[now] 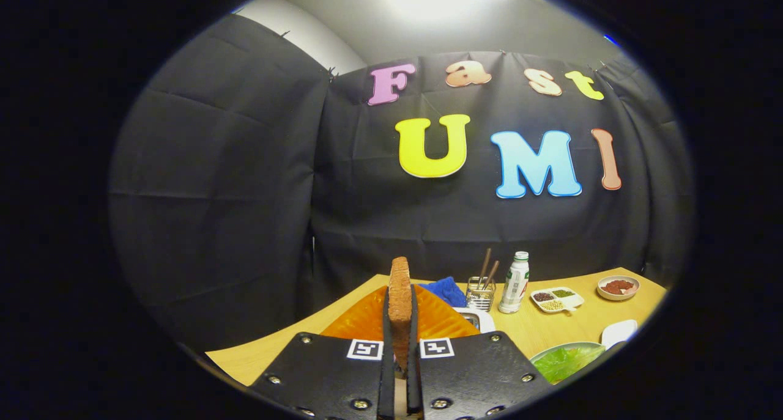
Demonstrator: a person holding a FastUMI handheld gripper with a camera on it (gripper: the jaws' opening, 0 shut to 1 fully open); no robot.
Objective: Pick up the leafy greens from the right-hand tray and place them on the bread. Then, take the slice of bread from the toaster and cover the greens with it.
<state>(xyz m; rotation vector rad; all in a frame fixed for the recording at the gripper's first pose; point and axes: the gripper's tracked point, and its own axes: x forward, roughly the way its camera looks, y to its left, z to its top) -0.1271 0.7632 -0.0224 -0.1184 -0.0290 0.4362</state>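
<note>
Gripper view, lower centre: gripper (400, 322) clamped on bread slice (400, 298), both fingers pressing its faces; slice edge-on, long axis vertical. Behind: orange tray (367, 319), blue cloth (446, 290), bottle (514, 282). Lower right: leafy greens (566, 362) on plate.

The hand-held gripper (400, 340) has two flat, angular black plates side by side, each fixed with several round silver screws (361, 403) along its edges. Near the inner top corner of each plate sits a small square white tag (365, 349) with a black blocky pattern. Two thin upright fingers (414, 346) stand close together between the plates.
</note>
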